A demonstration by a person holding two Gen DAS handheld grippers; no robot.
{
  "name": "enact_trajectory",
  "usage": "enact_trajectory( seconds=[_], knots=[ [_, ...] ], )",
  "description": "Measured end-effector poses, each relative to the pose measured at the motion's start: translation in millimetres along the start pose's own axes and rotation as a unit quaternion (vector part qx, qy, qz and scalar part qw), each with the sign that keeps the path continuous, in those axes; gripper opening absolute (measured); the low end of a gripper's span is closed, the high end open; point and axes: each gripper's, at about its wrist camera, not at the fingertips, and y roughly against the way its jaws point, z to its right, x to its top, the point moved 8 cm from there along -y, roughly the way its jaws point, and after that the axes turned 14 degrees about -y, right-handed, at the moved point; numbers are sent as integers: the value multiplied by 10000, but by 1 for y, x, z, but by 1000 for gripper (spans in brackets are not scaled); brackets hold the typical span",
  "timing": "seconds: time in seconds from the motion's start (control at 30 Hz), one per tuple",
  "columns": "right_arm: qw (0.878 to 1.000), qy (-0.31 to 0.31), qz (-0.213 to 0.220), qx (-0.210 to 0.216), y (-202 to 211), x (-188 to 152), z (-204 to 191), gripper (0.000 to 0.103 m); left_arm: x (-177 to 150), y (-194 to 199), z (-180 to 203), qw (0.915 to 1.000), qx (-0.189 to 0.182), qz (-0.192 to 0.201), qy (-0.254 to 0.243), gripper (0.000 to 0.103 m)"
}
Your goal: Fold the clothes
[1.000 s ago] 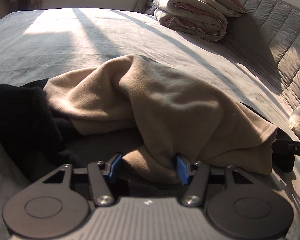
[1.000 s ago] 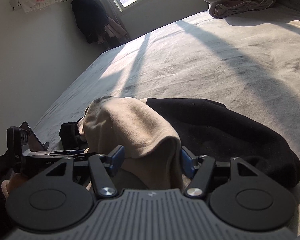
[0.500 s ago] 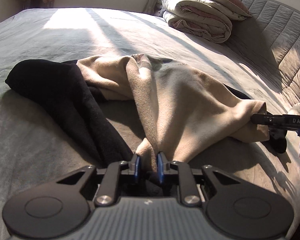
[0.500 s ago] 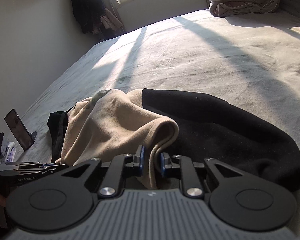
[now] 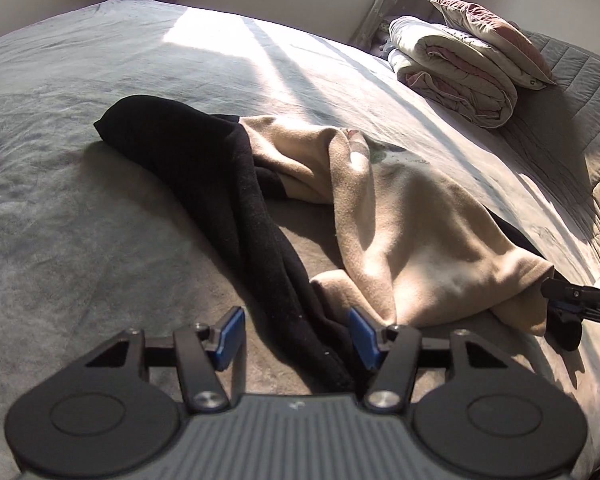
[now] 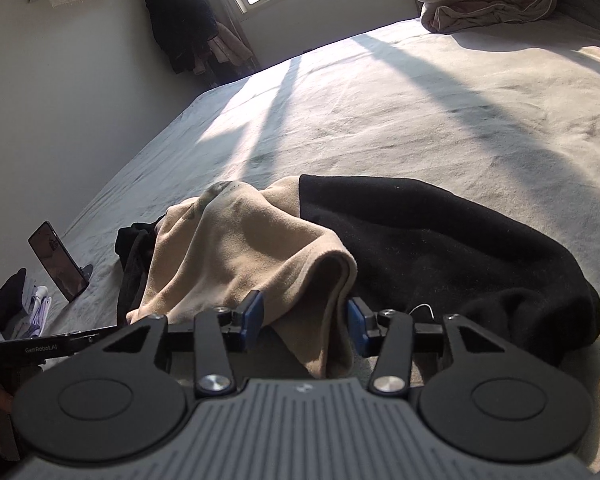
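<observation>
1. looking along our left tongs (image 5: 294,338), we see their blue pads spread and opening; a black strip of the garment (image 5: 256,216) runs up between them, lying close to the right pad, and the pads do not press on it.
2. the garment is one piece of tan and black cloth, lying crumpled on the grey bed (image 5: 100,208); its tan part (image 5: 412,232) drapes toward the right, its black part stretches away to the upper left.
3. our right tongs (image 6: 304,320) are also spread and opening; a folded tan edge of the garment (image 6: 260,264) hangs down between the pads, nearer the right one, with no pinch on it.
4. from the left wrist view, the right tongs (image 5: 580,300) show at the far right edge, their tip at the tan corner of the cloth.
5. from the right wrist view, the left tongs (image 6: 40,350) show at the left edge, low beside the cloth.
6. a phone (image 6: 58,260) stands propped on the bed, left of the garment.
7. a folded duvet (image 5: 456,70) with a pillow (image 5: 496,36) on top sits at the far end of the bed, well apart from the garment.
</observation>
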Motion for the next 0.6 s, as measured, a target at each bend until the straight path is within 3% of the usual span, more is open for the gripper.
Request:
enact_trajectory(
  seconds=[0.03, 0.1, 0.13, 0.23, 0.3, 0.33, 0.4, 0.47, 0.5, 0.6],
  knots=[
    [10000, 0, -34, -19, -3, -1, 1, 51, 0, -2, -1, 10000, 35, 2, 17, 56],
    [9999, 29, -83, -75, -9, -4, 1, 51, 0, -7, -2, 9999, 100, 5, 38, 38],
    [9999, 61, -94, -115, -12, -5, 1, 51, 1, -8, 1, 9999, 93, 4, -72, 15],
    [9996, 192, -43, -191, -22, -8, -1, 51, 5, -6, 3, 9993, 273, -11, -248, 12],
    [9995, 248, -29, -175, -24, -9, -2, 36, 8, 1, -8, 9978, 620, -44, -213, 11],
    [9995, 255, -64, -165, -24, -9, -3, 17, 9, 5, -14, 9964, 822, -60, -213, 11],
    [9995, 273, -110, -102, -21, -10, -6, 13, 12, 16, -37, 9831, 1749, -91, -532, 11],
    [9995, 286, -151, 51, -12, -9, -13, 10, 14, 26, -55, 9639, 2520, -120, -855, 12],
    [9993, 286, -197, 146, -7, -9, -17, 10, 15, 31, -62, 9596, 2671, -126, -876, 12],
    [9976, 383, -360, 445, 11, -13, -31, 9, 18, 43, -74, 9687, 2429, 12, -513, 15]
  ],
)
